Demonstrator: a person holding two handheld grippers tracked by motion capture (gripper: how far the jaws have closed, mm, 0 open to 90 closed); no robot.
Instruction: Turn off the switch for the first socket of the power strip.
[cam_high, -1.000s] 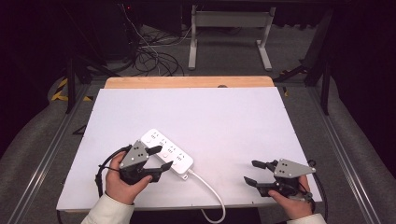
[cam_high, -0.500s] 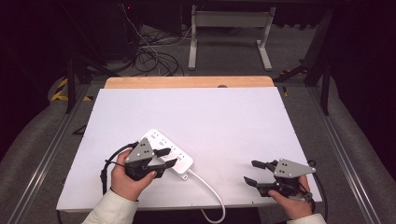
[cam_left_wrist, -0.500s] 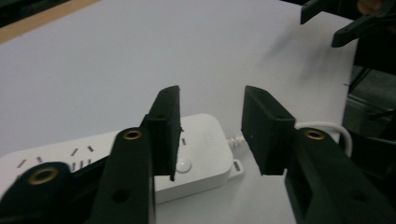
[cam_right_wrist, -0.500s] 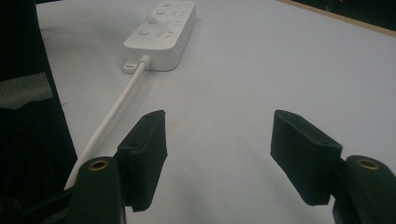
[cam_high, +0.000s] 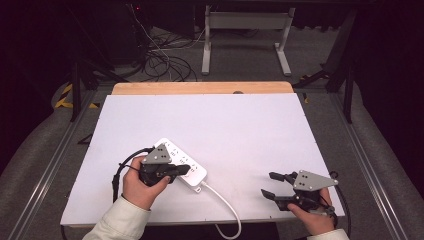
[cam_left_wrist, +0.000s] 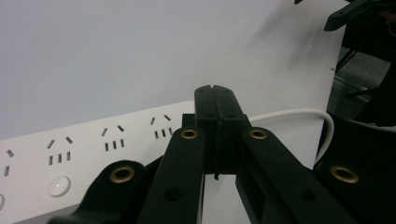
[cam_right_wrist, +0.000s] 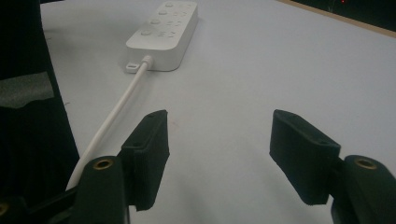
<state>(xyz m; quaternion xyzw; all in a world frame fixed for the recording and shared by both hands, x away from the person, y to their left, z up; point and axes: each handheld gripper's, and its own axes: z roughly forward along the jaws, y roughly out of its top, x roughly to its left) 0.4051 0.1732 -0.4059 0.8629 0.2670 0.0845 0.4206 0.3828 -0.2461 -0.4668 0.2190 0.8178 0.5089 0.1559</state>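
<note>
White power strip on the white worktop, lying at the near left on a diagonal, its cord leaving the near-right end and running off the near edge. The left claw rests over the strip's near-right half; in the left gripper view its jaws stand pressed together with nothing between them, having just been closing, the tips poised above the strip's socket face near the cord end. Round buttons sit beside each socket group, so the closed tips may serve as a pressing point; whether they touch the surface cannot be told. The right claw waits at the near right, well apart from the strip, jaws wide and empty; the right gripper view looks between them toward the strip and cord.

Handling, as judged: the strip is a rigid, smooth plastic bar, light enough to slide on the worktop under a sideways push, and likely slippery on its rounded edges. A firm hold is best taken across its narrow width, on the long flat sides near mid-length. The cord is flexible and will drag or pivot the strip if pulled; it is a poor place to lift from.
</note>
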